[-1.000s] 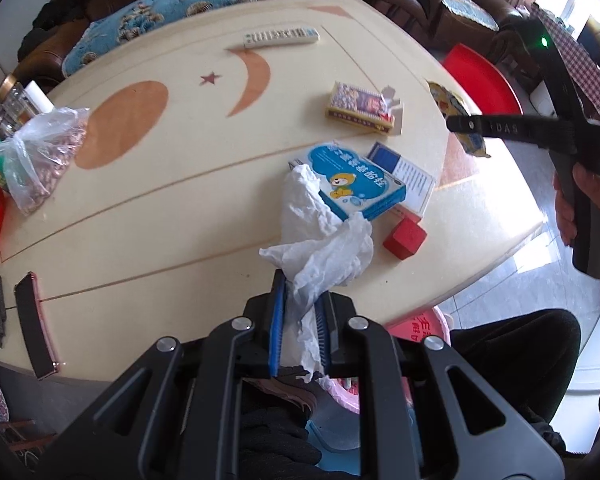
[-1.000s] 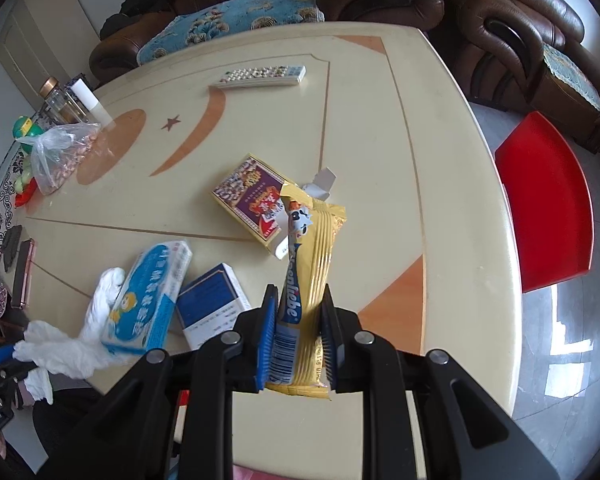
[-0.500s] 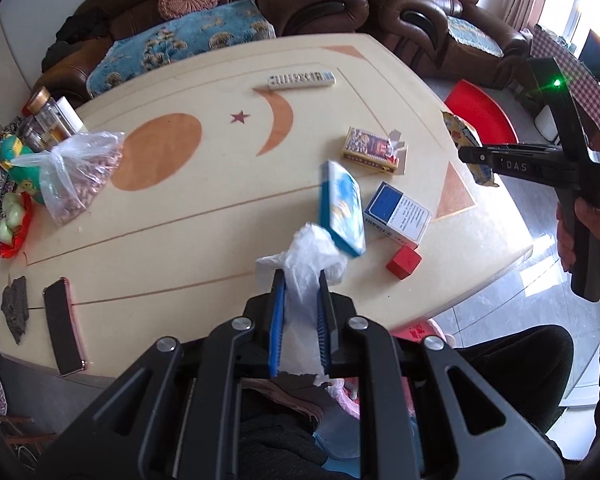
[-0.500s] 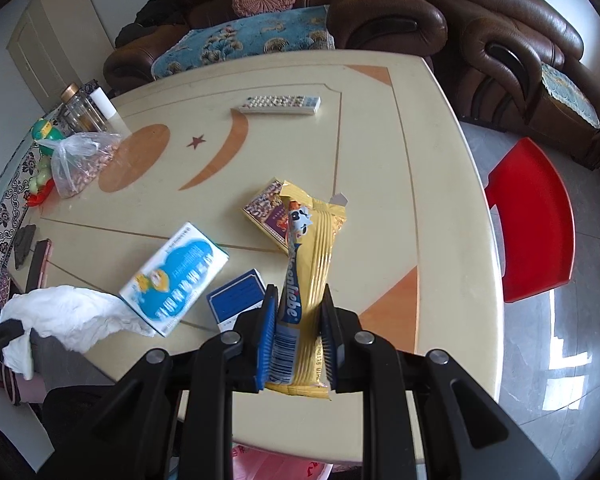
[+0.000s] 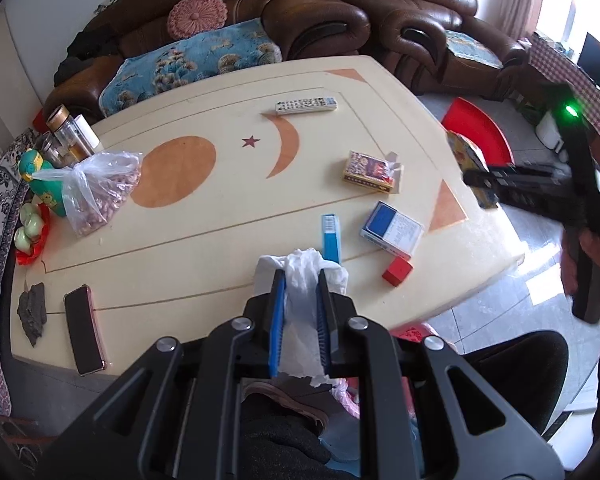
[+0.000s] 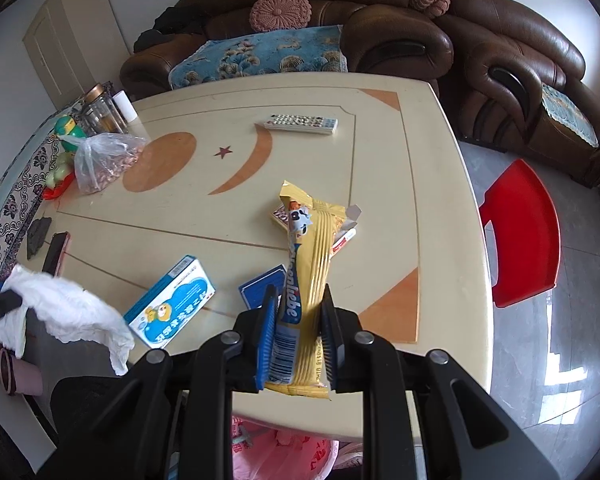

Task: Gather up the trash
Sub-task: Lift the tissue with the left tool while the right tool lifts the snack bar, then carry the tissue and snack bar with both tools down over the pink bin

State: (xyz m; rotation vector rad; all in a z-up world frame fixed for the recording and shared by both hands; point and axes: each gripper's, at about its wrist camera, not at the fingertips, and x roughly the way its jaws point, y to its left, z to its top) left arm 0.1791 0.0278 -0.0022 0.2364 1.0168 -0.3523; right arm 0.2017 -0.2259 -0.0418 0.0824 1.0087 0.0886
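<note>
My left gripper is shut on a crumpled white tissue, held above the table's near edge; the tissue also shows in the right wrist view. My right gripper is shut on a yellow snack wrapper, held over the cream table; it also shows at the right of the left wrist view. A pink trash bag sits below the table's near edge.
On the table lie a blue cartoon box, a blue-white box, a patterned card box, a red cube, a remote, a phone and a bag of nuts. A red stool stands to the right.
My left gripper has pulled back and up from the table with the tissue, away from the blue cartoon box. My right gripper has also drawn back, still holding the wrapper.
</note>
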